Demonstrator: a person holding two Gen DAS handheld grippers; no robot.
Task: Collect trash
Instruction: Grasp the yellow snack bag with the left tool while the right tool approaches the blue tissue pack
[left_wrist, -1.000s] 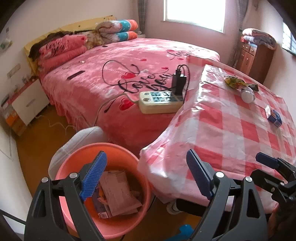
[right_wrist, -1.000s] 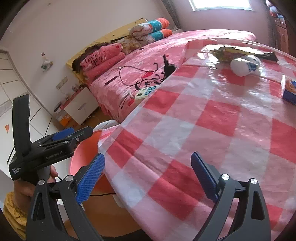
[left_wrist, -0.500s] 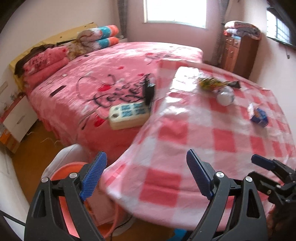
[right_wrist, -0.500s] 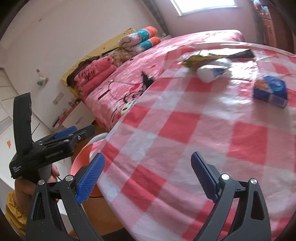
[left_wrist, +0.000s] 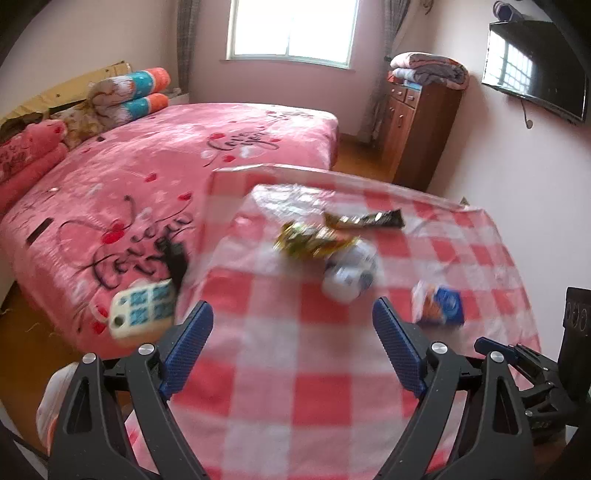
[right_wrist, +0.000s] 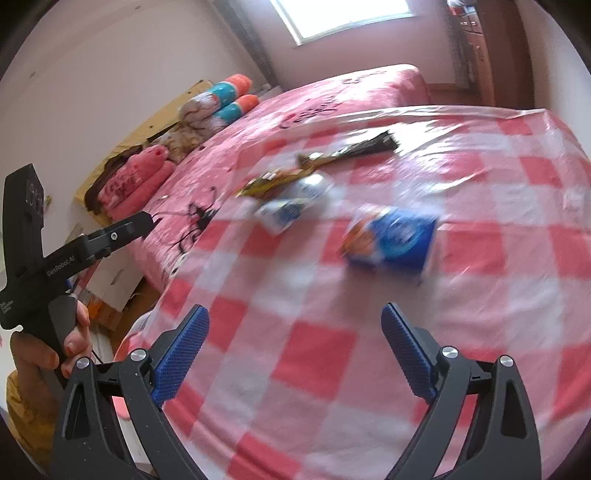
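Both grippers hang over the near part of a surface (left_wrist: 295, 369) covered with a red and white checked plastic cloth. The left gripper (left_wrist: 291, 343) has its blue fingers (left_wrist: 186, 347) spread wide with nothing between them. The right gripper (right_wrist: 293, 350) also has its fingers (right_wrist: 181, 350) wide apart and empty.

The trash lies on the far half of the surface: a yellow-green wrapper (left_wrist: 310, 240), a dark wrapper (left_wrist: 365, 220) behind it, a white bottle (left_wrist: 349, 275) lying on its side and touching the yellow-green wrapper, and a blue packet (right_wrist: 391, 240) further right, apart from the others. Their labels are too blurred to read.

In the right wrist view the left gripper's body shows white letters "GenRobot.AI". On the left is a bed (left_wrist: 129, 177) with a pink cover; its black script reads "Love you". A power strip (left_wrist: 142, 312) lies at the bed's edge.
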